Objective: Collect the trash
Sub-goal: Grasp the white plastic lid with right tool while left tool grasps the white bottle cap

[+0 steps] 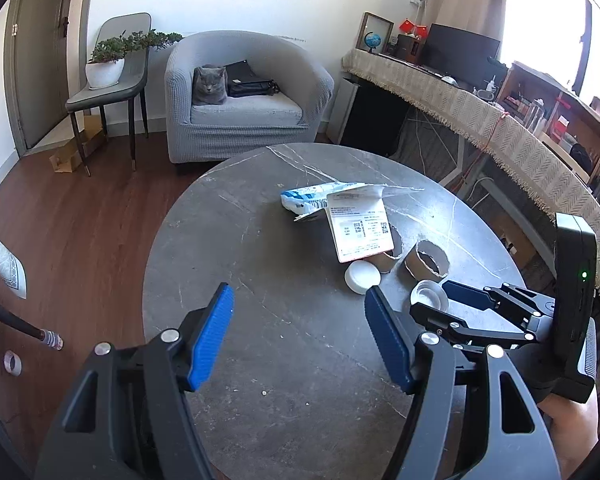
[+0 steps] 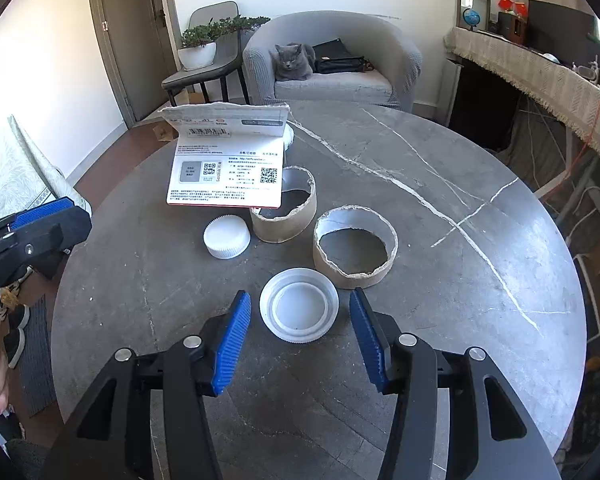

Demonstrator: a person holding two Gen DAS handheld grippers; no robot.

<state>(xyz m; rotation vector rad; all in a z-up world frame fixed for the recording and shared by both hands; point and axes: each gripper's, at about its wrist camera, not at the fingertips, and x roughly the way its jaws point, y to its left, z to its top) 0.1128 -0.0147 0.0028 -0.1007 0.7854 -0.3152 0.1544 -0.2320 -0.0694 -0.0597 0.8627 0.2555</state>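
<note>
Right gripper (image 2: 300, 338) spread around an upturned, ribbed white lid (image 2: 299, 305); pads clear.

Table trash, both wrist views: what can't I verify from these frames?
- Blue-and-white wrapper: almost wholly hidden behind the printed card in the right wrist view.
- Far cardboard ring: card overlaps it in both views.
- Card's small print: too small to read.
- Any bin for the trash: in neither view.
</note>
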